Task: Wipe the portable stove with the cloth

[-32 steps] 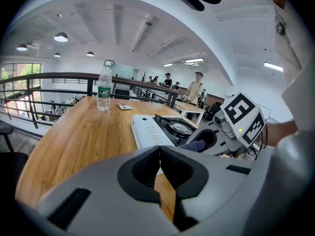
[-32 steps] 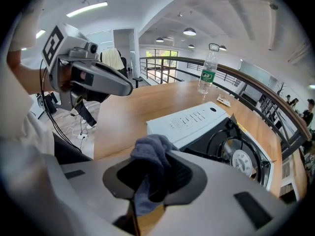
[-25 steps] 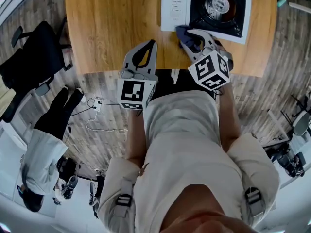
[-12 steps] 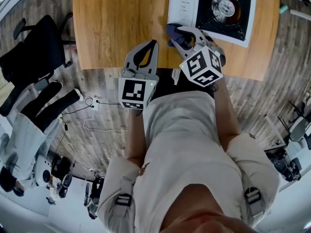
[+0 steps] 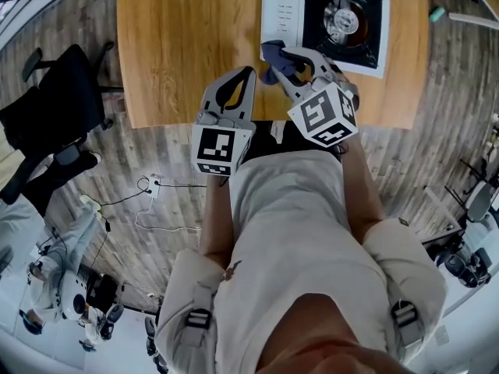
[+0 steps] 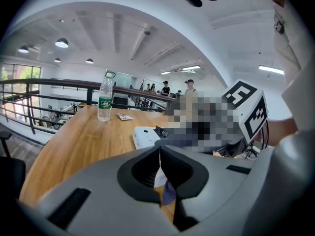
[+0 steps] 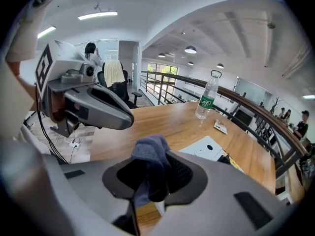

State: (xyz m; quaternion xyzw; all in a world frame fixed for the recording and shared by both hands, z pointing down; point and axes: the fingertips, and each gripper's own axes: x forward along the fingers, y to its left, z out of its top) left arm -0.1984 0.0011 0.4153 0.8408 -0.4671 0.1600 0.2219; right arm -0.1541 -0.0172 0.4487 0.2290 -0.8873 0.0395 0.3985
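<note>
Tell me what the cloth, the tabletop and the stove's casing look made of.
The cloth: soft blue-grey fabric, likely microfibre or terry; it looks fuzzy and bunches in folds. The tabletop: wood or wood-look laminate, matt; visible grain. The stove's casing: smooth, even white, probably painted metal, possibly plastic.

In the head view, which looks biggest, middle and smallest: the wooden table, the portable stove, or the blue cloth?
Largest: table, by far.
Middle: portable stove.
Smallest: cloth, bunched up, so it may look smaller than it is.
</note>
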